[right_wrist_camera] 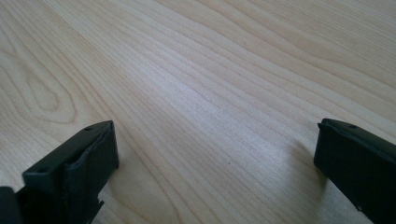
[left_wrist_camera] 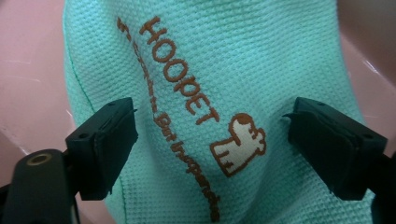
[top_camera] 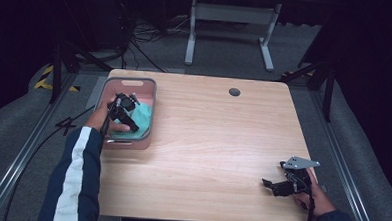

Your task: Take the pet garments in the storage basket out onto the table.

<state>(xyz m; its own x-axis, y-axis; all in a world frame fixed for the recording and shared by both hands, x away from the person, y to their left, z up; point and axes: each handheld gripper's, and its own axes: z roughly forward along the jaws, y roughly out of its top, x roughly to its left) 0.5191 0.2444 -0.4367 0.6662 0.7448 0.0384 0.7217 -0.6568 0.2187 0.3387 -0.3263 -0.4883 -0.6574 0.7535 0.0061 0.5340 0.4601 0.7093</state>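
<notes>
A large rectangular table of pale wood (top_camera: 207, 141), with rounded corners and a small dark round hole (top_camera: 234, 92) near its far edge, stands on grey carpet in a dark room. At the table's far left corner sits a pink rectangular plastic tub (top_camera: 151, 111) with a slotted handle in its far rim. Inside the tub lies a mint-green cloth of waffle-textured fabric (top_camera: 142, 115), covering much of the tub's floor. A person's left arm, in a dark blue sleeve with a broad white stripe (top_camera: 76, 180), reaches in from the bottom left, and its hand holds the black left gripper (top_camera: 123, 109) down inside the tub, over the cloth. In the left gripper view, the left gripper (left_wrist_camera: 210, 140) has its two black jaws spread apart, one on each side of a raised fold of the cloth (left_wrist_camera: 210, 70), with no pad pressing on it. The cloth carries brown stitched lettering reading "HOOPET" and a small white embroidered figure outlined in brown. Well apart, at the table's near right corner, the person's right hand holds the black right gripper (top_camera: 267, 184) low over bare wood. In the right gripper view, the right gripper (right_wrist_camera: 215, 158) has its jaws released, wide apart, with nothing between them.
</notes>
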